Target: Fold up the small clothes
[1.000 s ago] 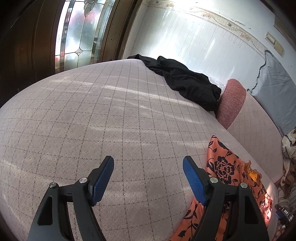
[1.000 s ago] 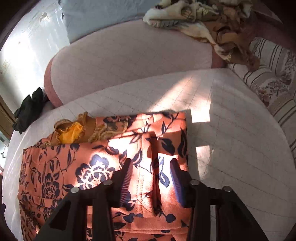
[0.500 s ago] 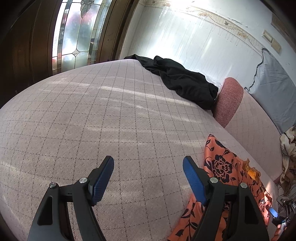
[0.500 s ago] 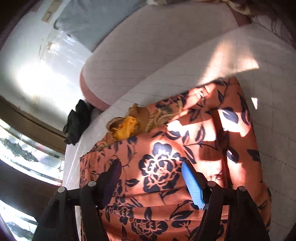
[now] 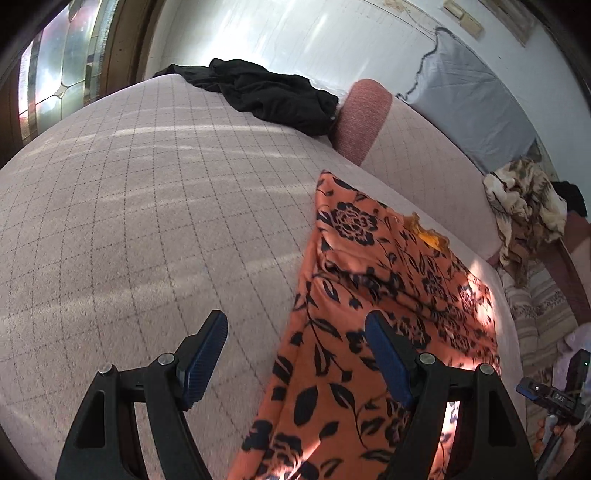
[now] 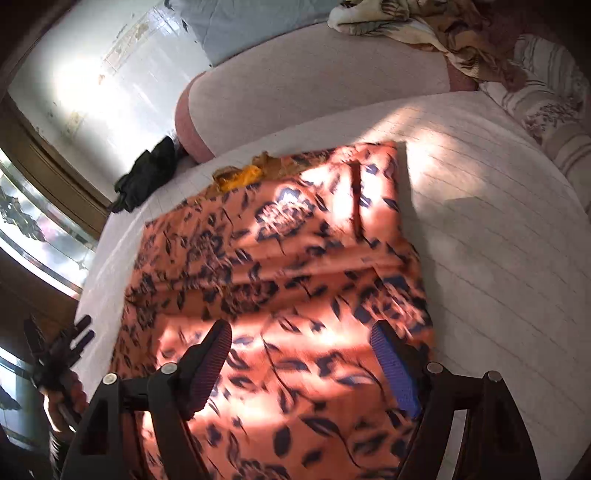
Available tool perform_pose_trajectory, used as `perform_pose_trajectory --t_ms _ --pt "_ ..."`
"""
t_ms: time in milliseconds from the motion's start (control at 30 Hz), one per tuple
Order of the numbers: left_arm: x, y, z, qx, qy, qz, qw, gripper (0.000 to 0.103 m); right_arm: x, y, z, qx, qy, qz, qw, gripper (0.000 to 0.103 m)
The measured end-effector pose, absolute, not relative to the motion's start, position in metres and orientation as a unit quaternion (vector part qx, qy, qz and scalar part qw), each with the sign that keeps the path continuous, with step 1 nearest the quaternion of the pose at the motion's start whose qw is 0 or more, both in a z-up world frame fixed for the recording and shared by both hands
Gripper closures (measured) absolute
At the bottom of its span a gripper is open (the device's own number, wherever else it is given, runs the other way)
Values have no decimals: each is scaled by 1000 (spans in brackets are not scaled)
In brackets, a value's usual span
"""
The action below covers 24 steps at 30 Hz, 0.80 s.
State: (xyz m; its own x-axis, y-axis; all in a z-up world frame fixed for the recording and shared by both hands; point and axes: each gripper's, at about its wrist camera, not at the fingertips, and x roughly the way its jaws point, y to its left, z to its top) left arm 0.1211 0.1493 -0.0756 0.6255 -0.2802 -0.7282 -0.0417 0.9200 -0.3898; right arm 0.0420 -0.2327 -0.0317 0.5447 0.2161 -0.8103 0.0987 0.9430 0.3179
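A: Starting at the far left, what's there?

B: A stained-glass window [image 5: 55, 74], then the wide checked bedcover [image 5: 147, 221]. Beyond it a black garment [image 5: 273, 96] lies crumpled, well left of and behind the orange floral garment [image 5: 369, 314], which is our landmark.

A: And the left gripper [image 5: 295, 354]?

B: It hangs over the garment's left edge, jaws wide and holding nothing. One finger is over bare bedcover, the other over the print.

A: The garment itself?

B: Spread mostly flat on the bedcover, just in front of the pink bolster [image 6: 295, 92]. A raised fold line crosses its middle, and a yellow-brown piece [image 6: 240, 175] pokes out at its far edge. Whether that is lining or a separate item I cannot tell.

A: To the right?

B: The right gripper [image 6: 306, 362] hovers over the near half of the garment, jaws wide too, gripping nothing. Right of the garment is sunlit bedcover, and behind the bolster a rumpled cream-and-brown cloth [image 6: 424, 29].

A: How should the next fold go?

B: My judgement: each gripper takes a near corner, pinching only the top layers. Lift together, level, and carry the edge toward the bolster. The fabric looks thin and slippery, so uneven lifting would skew the crease. Lay it down, then release.
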Motion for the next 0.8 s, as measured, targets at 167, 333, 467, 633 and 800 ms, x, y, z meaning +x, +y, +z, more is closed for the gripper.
perform_pose_trajectory --t_ms 167,333,467,633,800 --pt "48 149 -86 -150 473 -103 862 22 -47 -289 -72 190 521 -7 832 21" --pt "18 151 -112 -152 528 -84 831 22 -96 -314 -96 302 517 38 800 21" --pt "3 154 -115 -177 539 -87 819 22 -116 -310 -103 351 526 77 770 21" --pt "-3 151 -118 -169 544 -77 818 24 -124 -301 -102 335 532 93 772 31" --pt "-5 145 -121 -125 553 -55 822 80 -126 -293 -105 313 542 95 774 70"
